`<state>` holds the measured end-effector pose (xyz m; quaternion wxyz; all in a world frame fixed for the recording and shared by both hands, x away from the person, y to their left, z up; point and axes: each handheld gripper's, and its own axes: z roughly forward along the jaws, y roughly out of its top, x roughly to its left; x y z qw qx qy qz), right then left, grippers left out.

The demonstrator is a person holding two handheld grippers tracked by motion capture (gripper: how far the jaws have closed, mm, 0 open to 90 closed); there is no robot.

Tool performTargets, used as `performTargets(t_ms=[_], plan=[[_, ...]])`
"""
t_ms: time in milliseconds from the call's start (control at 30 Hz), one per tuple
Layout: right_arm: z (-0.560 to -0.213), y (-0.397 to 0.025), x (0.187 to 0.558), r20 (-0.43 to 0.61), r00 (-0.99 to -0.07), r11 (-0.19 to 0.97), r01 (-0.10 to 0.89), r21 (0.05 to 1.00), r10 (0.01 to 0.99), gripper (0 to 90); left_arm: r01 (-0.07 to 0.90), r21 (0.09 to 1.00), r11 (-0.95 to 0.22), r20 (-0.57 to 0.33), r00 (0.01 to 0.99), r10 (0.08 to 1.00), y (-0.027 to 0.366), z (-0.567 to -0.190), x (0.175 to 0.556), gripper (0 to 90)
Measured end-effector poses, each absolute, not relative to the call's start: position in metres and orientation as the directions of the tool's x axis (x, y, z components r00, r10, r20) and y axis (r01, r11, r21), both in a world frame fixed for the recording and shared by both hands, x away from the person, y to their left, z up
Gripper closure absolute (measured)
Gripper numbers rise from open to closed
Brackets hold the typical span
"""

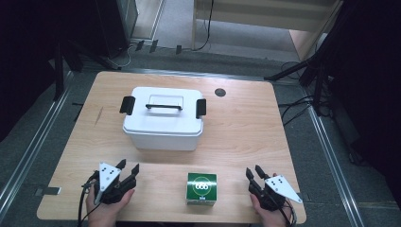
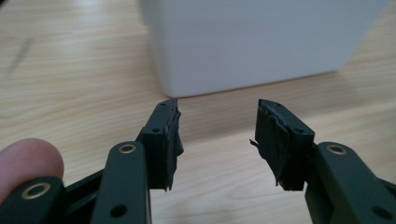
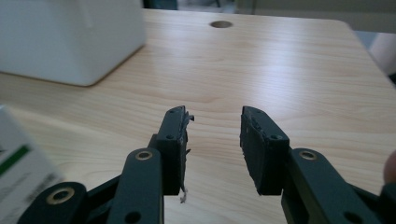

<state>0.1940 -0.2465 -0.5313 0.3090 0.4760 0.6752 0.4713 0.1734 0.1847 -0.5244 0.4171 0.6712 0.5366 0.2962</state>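
Green and white print covers the small carton near the front edge of the worktop in the high view; its top face carries a white ring with marks inside that are too small to read. The worktop is pale wood-grain laminate with rounded corners and a dark round cable hole near its far edge. Behind the carton, well apart from it, stands a white plastic storage box, its lid closed, with a black latch at each end and a thin black carry handle lying flat on top. The left gripper sits at the front left, held by a hand, its fingers spread; the right gripper sits at the front right with its fingers also spread, and the carton lies between the two. Grey carpet, metal floor rails and loose black cables surround the worktop, with dark stands at both sides.

From the left gripper view, the two black fingers stand apart with nothing between them, their pads rough and frayed. A corner of the white storage box rises just ahead, smooth and matte, on the grained worktop. A fingertip shows at the lower left.

From the right gripper view, the black fingers are likewise spread and empty. The carton edges in at the left with a green stripe and blurred small print, the storage box stands at the upper left, and the cable hole lies far ahead.
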Motion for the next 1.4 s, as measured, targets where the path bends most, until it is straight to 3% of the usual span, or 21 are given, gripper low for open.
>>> performTargets(t_ms=[233,633,733,1033,1133,1400], plan=[[-0.530,-0.220,0.185,0.001,-0.395,0.148,0.346,0.926,0.918,58.3,0.493,0.863,-0.113,-0.074,0.343,0.936,0.155,-0.528,0.169,69.8],[-0.529,-0.195,0.174,0.063,-0.479,0.145,0.385,0.911,0.875,69.3,0.509,0.831,-0.226,-0.056,0.481,0.875,0.104,-0.535,0.163,76.8],[-0.531,-0.191,0.172,0.099,-0.499,0.134,0.411,0.902,0.861,66.0,0.508,0.826,-0.245,-0.056,0.506,0.861,0.094,-0.535,0.162,80.1],[-0.539,-0.179,0.167,0.119,-0.536,0.163,0.449,0.879,0.836,78.5,0.498,0.819,-0.285,-0.064,0.573,0.817,0.071,-0.535,0.159,86.5],[-0.541,-0.173,0.164,0.113,-0.522,0.171,0.465,0.869,0.845,87.6,0.495,0.819,-0.290,-0.055,0.572,0.819,0.067,-0.536,0.159,89.8],[-0.540,-0.178,0.166,0.108,-0.478,0.163,0.491,0.856,0.872,90.0,0.485,0.822,-0.297,-0.065,0.599,0.798,0.052,-0.536,0.162,90.0]])
